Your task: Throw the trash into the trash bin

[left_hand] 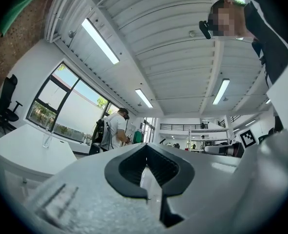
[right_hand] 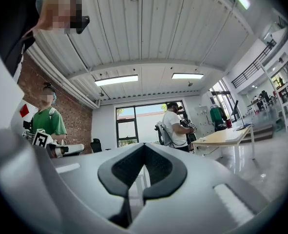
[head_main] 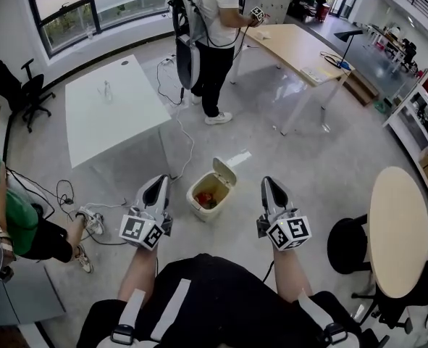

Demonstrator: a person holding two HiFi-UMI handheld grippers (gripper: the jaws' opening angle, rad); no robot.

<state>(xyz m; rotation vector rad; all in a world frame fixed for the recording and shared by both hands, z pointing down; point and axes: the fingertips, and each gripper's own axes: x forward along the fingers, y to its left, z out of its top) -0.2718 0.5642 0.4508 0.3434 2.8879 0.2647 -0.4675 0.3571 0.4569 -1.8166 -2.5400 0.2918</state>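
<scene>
In the head view the trash bin (head_main: 197, 207) stood on the floor (head_main: 308, 158) at the centre of the frame. Its lid (head_main: 225, 171) was tipped open toward the upper right, and red and green trash (head_main: 208, 197) lay inside it. The left gripper (head_main: 157, 185) sat just to the bin's lower left and the right gripper (head_main: 270, 187) just to its lower right. Both pointed up the frame, so the bin lay between them and a little ahead of their tips, and neither was clearly the nearer. Each gripper's own view showed its dark pads closed tip to tip with nothing caught between them, so both were shut and empty. Those views looked out level across the room and did not take in the bin at all. A white counter (head_main: 112, 111) stood well apart at the upper left, with a person (head_main: 210, 42) standing beyond it at the top of the frame. No loose trash showed on the floor near the grippers, so the throwing seemed largely done. Any further drop would have called for bringing a gripper inward over the open mouth, clear of the raised lid on the right gripper's side.
</scene>
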